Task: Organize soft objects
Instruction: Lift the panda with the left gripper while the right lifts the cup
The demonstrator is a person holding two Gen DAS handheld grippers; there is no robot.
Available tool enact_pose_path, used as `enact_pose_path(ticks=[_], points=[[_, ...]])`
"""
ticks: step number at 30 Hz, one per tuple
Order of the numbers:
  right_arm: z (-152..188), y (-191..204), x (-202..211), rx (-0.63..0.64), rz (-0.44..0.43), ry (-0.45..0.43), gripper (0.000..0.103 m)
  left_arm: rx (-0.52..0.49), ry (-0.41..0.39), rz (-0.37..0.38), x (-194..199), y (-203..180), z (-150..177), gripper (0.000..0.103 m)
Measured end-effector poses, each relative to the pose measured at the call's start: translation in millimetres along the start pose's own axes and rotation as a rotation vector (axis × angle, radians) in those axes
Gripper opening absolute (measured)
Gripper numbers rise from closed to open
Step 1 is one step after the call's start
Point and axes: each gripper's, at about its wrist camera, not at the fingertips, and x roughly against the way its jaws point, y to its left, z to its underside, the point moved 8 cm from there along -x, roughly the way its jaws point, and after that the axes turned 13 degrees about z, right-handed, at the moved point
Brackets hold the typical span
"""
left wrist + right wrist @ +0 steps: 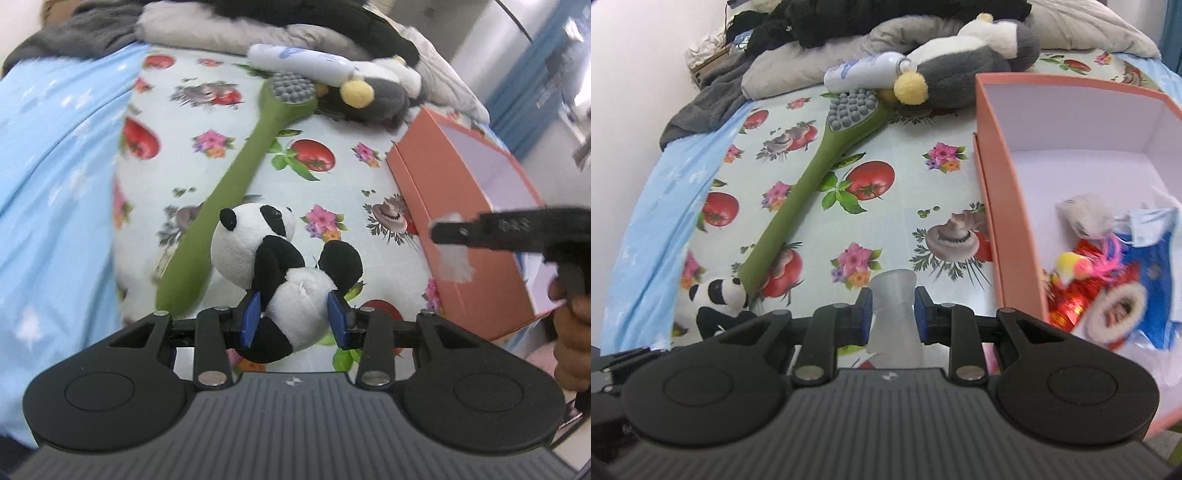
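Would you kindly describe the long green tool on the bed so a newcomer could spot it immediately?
Start at the open salmon-pink cardboard box on the bed's tomato-and-flower printed sheet. Left of it, a long olive-green soft-handled massage brush lies diagonally, its head up by the grey plush toy with a yellow pom-pom. Nothing else nearby has its slim handle or grey knobbed head.

Each black hand-held gripper (295, 314) carries blue pads (865, 310), seemingly rubber.
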Motion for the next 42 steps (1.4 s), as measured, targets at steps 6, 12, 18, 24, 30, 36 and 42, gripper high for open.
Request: enact_pose_path(ticks=[6,12,18,24,30,36,42], points=[[12,7,38,0.003,-0.028,-0.028,0.028,-0.016,-0.024,0.012,29,-14,3,0.045],[28,15,80,-0.007,-0.065,-0.086,0.028,-0.088,-0.065,0.02,55,-37,-1,0.045],[47,16,110,-0.01,-0.061,-0.142,0.028,-0.089,-0.129,0.033,85,-52,4,0.045],[63,6,140,-0.058,-0.056,-0.191,0.028,-0.164,-0.151,0.057,107,-82,11,0.045],[75,-9,167,-0.095,-0.046,-0.232,0.028,-0.205,-0.152,0.085,118,-106,19,0.045],[75,-23,181,-0.117,-0.03,-0.26,0.028,-0.251,-0.152,0.118,118,-134,19,0.045],[72,-42,195,-0.152,-0.007,-0.296,0.028,-0.301,-0.141,0.172,108,-170,16,0.045]])
